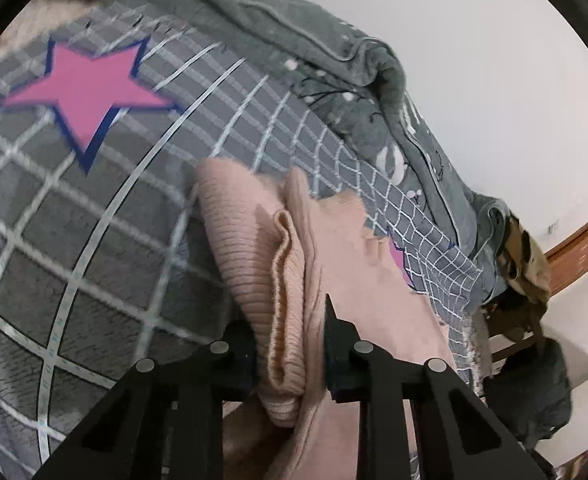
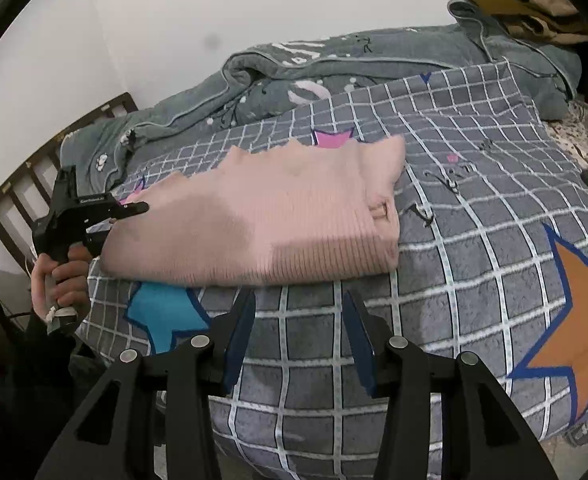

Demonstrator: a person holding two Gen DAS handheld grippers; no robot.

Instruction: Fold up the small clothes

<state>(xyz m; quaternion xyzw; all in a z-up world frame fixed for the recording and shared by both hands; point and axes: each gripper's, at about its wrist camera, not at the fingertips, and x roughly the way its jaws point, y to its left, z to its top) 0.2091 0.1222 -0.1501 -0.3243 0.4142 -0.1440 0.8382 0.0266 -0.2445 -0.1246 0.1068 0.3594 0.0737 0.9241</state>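
Left wrist view: left hand-held gripper (image 1: pixel 289 344) is clamped on the pink sweater's (image 1: pixel 253 248) ribbed edge. Right wrist view: right hand-held gripper (image 2: pixel 298 328) stands half open, empty, near the sweater (image 2: pixel 277 216) on the bed (image 2: pixel 454 280). Risk: a one-sided pull could undo the fold.

Left wrist: close over the pink sweater (image 1: pixel 294 264), facing along the bed (image 1: pixel 93 208);
Right wrist: farther back, facing the wall (image 2: pixel 213 12);
Shared: sweater, bed
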